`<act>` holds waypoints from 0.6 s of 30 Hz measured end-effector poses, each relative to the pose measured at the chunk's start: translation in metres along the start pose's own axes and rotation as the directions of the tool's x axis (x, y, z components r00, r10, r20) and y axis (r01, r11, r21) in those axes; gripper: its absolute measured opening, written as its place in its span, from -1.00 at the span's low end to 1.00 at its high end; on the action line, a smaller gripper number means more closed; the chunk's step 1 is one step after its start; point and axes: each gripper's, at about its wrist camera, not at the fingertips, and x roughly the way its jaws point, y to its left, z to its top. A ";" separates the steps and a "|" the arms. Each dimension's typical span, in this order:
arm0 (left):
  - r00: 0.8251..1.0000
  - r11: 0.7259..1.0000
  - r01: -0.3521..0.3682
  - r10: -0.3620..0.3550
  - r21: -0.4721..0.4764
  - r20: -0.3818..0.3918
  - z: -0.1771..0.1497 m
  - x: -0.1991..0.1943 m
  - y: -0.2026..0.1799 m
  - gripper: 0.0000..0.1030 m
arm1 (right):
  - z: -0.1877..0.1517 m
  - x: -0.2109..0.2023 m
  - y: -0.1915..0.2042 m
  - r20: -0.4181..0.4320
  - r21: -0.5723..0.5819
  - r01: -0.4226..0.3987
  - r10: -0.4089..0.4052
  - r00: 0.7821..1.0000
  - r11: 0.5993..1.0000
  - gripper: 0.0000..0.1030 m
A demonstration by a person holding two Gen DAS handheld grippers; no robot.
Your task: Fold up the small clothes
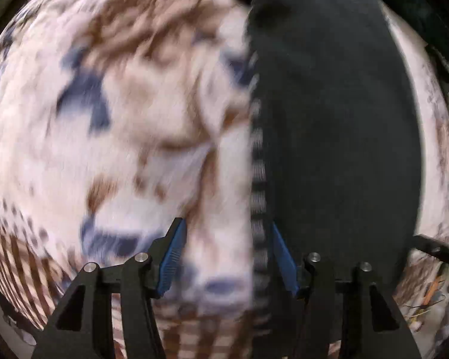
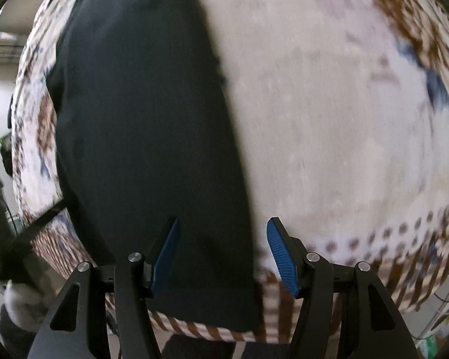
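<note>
A dark, nearly black garment (image 1: 338, 125) lies flat as a long strip on a white cloth patterned in brown and blue (image 1: 128, 113). In the left wrist view it fills the right half; my left gripper (image 1: 227, 233) is open, its jaws straddling the garment's left edge close above the near end. In the right wrist view the garment (image 2: 152, 119) fills the left half; my right gripper (image 2: 223, 230) is open, its jaws straddling the garment's right edge near its near hem. Both views are motion-blurred.
The patterned cloth (image 2: 344, 119) covers the whole surface and hangs over the near edge with a brown striped border (image 2: 374, 284). The other gripper shows as a dark shape at the far left (image 2: 15, 233). Clutter lies beyond the surface's right edge (image 1: 434, 299).
</note>
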 end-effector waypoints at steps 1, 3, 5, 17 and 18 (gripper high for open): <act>1.000 0.999 0.016 -0.016 -0.028 0.010 -0.004 -0.004 0.005 0.10 | -0.006 0.002 -0.004 -0.007 0.004 0.001 -0.001 1.000 1.000 0.21; 0.998 0.995 0.060 -0.057 -0.082 0.036 -0.013 -0.021 0.013 0.10 | -0.018 0.004 -0.013 -0.024 0.014 -0.008 0.008 1.000 1.000 0.21; 0.993 0.985 0.118 -0.114 -0.123 0.042 -0.029 -0.034 0.014 0.06 | -0.031 0.008 -0.020 -0.040 0.015 -0.023 0.024 0.999 1.000 0.21; 0.990 0.990 0.139 -0.139 -0.036 0.006 -0.118 -0.002 -0.036 -0.87 | -0.085 0.035 -0.052 -0.076 0.082 -0.138 0.145 0.987 0.987 -0.26; 0.990 0.989 0.141 -0.140 -0.038 0.025 -0.119 -0.008 -0.036 -0.88 | -0.088 0.036 -0.051 -0.079 0.075 -0.158 0.164 0.983 0.984 -0.79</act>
